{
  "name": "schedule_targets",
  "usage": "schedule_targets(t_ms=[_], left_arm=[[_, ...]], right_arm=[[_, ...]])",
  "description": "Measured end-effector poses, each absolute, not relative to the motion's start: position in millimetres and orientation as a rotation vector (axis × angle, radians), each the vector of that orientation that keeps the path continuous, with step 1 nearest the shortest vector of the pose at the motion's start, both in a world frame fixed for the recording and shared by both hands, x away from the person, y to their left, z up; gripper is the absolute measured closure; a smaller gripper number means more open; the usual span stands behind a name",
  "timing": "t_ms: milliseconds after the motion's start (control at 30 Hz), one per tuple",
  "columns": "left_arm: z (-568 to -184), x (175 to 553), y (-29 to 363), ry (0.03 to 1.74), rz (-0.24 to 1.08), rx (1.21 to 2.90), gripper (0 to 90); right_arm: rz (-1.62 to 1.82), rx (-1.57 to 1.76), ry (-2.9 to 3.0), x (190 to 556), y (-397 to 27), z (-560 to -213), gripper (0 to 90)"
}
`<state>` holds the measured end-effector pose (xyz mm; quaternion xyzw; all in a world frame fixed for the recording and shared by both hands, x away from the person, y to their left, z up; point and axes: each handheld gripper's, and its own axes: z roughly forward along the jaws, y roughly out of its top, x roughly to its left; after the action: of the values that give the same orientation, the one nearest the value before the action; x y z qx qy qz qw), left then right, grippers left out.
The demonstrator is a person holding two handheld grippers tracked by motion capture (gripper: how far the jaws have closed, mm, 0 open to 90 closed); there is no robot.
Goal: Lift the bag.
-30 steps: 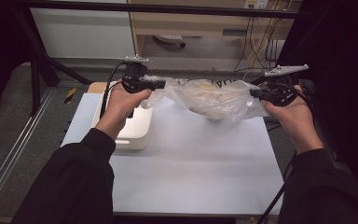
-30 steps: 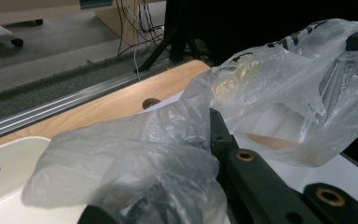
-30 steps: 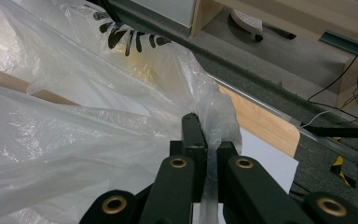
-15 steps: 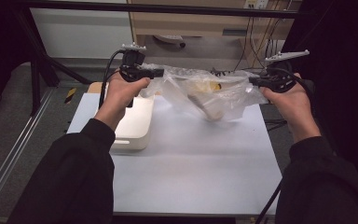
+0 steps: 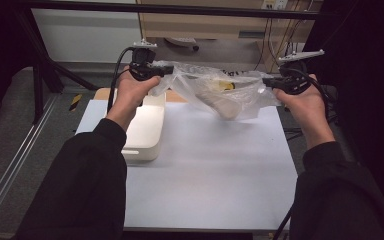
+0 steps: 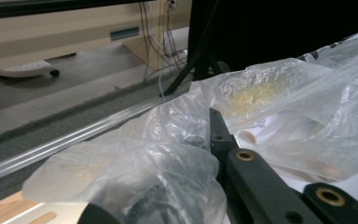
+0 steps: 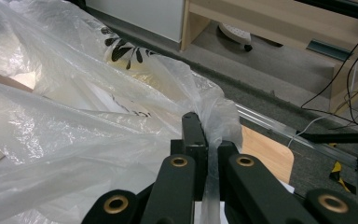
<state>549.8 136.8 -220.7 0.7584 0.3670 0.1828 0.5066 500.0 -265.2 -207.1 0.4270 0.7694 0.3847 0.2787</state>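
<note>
High view: the clear plastic bag [image 5: 215,90] hangs stretched between the two grippers, off the white surface [image 5: 210,165], and it sits a little higher and farther from the person than a second ago, when its belly was close to the surface. The left gripper [image 5: 167,71] is clamped on the bag's left edge, the right gripper [image 5: 267,81] on its right edge; in the right gripper view the jaws pinch a gathered strip of film. The pale thing [image 5: 225,104] inside sags toward the bag's low middle, with something yellow [image 5: 226,85] above it. Judging from this, the lift is under way and the load rides on two thin pinches of film.

Beneath the bag the surface is bare, so setting it down looks easy. The white box [image 5: 142,130] lies under the left forearm, near the surface's left edge. The bag hangs over the far edge, floor beyond.
</note>
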Motion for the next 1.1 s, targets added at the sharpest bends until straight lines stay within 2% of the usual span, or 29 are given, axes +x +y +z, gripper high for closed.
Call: schedule_targets(t_ms=[200,533,1100], left_arm=[[-238.0,540.7,149.2,0.911,0.394,1.84,90.0],[-257.6,499.5,161.1,0.887,0.345,1.899,90.0],[-312.9,427.5,157.1,0.838,0.238,1.969,90.0]], right_arm=[[1.024,1.134,2.115,497.2,-255.8,-222.2,90.0],[1.038,1.118,2.165,474.8,-252.0,-240.9,90.0],[1.052,1.099,2.235,426.1,-261.0,-295.9,90.0]])
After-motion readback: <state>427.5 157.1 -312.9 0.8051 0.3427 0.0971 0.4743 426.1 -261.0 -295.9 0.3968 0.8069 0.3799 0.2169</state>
